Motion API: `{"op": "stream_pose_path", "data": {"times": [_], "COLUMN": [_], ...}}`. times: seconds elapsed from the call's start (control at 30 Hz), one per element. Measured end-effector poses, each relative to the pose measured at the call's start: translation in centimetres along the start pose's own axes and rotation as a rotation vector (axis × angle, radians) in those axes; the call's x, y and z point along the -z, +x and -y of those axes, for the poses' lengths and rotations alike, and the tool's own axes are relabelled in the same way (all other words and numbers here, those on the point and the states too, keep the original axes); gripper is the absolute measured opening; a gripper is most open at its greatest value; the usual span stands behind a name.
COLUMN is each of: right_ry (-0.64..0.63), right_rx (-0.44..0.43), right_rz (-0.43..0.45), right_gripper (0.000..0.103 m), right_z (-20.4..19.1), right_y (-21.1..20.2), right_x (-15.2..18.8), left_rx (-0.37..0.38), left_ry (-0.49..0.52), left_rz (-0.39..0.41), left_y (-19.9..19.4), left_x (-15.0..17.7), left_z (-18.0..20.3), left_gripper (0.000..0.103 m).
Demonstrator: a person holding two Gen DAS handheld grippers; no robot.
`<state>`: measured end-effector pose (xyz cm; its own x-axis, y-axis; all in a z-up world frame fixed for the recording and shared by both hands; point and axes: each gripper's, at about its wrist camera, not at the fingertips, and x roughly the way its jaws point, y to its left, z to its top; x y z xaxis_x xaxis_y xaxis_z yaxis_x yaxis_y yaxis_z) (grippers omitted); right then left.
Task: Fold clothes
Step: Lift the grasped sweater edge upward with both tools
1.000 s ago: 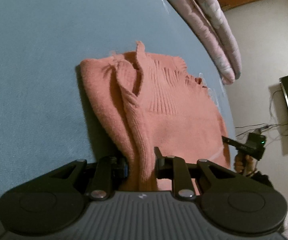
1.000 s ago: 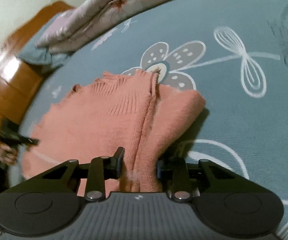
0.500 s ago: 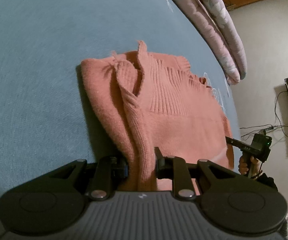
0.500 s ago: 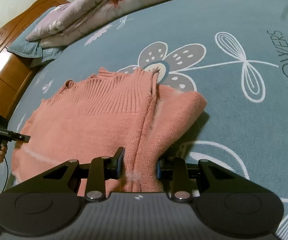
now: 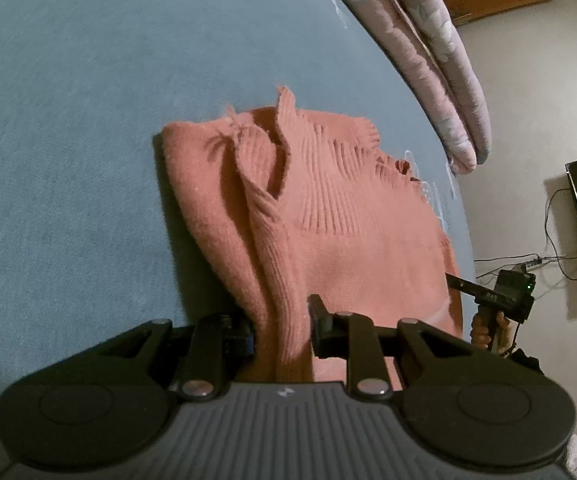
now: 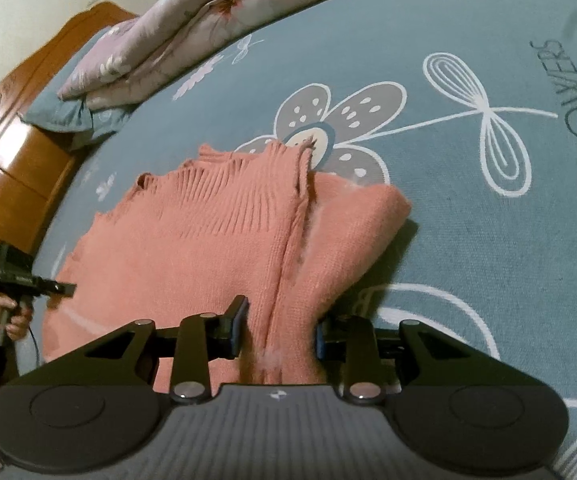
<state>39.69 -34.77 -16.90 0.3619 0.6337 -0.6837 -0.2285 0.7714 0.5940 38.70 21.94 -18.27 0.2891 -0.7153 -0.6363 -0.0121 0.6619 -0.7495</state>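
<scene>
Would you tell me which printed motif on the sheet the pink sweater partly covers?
The grey-petalled flower: the sweater overlaps its lower petals, while the white outline bow lies uncovered to its right.

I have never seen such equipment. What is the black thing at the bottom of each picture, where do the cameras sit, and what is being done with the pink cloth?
There is no robot here. A person carries two hand-held tools. Each tool has two black fingers and a wide-angle camera that looks forward along them, so the black shape at the bottom is the tool itself. One picture comes from the left gripper, the other from the right gripper. Each view also shows the other tool, small, near the side edge. A pink knitted sweater, partly folded, lies on a blue bed sheet printed with flowers. A folded quilt lies at the far side. Each gripper pinches a raised fold at the near edge of the sweater between its fingers.
</scene>
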Motion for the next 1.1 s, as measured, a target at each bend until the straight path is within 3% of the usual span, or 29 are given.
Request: {"op": "stream_pose_path", "data": {"times": [0.03,0.1,0.23,0.27,0.33,0.6,0.8,1.0,1.1], "right_ry": [0.018,0.067,0.058,0.036,0.012,0.024,0.033,-0.024,-0.052], "right_rx": [-0.017,-0.091,-0.106,-0.081,0.004,0.193,0.305,0.449,0.511], "right_rz": [0.002,0.003,0.008,0.007,0.007,-0.014,-0.02,0.015,0.037], "right_gripper": [0.039,0.06,0.063,0.058,0.033,0.03,0.029,0.025,0.023], "right_z": [0.3,1.2,0.9,0.4,-0.3,-3.0,-4.7,-7.9,-9.3], "right_y": [0.0,0.2,0.5,0.5,0.5,0.8,1.0,1.3,1.3], "right_x": [-0.1,-0.3,-0.5,-0.5,-0.4,-0.4,-0.3,0.1,0.3], "left_rx": [0.008,0.032,0.052,0.049,0.034,-0.118,-0.182,-0.27,-0.324], "left_ry": [-0.011,-0.037,-0.052,-0.049,-0.048,-0.008,-0.018,-0.013,0.036], "left_rz": [0.002,0.006,0.027,0.032,0.034,0.039,0.064,0.122,0.167], "left_y": [0.0,0.1,0.3,0.3,0.3,0.6,0.5,0.0,-0.3], "left_x": [0.0,0.0,0.3,0.4,0.4,0.6,1.0,2.0,2.8], "left_z": [-0.2,-0.7,-1.1,-1.1,-1.0,1.9,3.3,5.2,7.0], "left_gripper": [0.024,0.025,0.025,0.025,0.025,0.022,0.02,0.019,0.017]}}
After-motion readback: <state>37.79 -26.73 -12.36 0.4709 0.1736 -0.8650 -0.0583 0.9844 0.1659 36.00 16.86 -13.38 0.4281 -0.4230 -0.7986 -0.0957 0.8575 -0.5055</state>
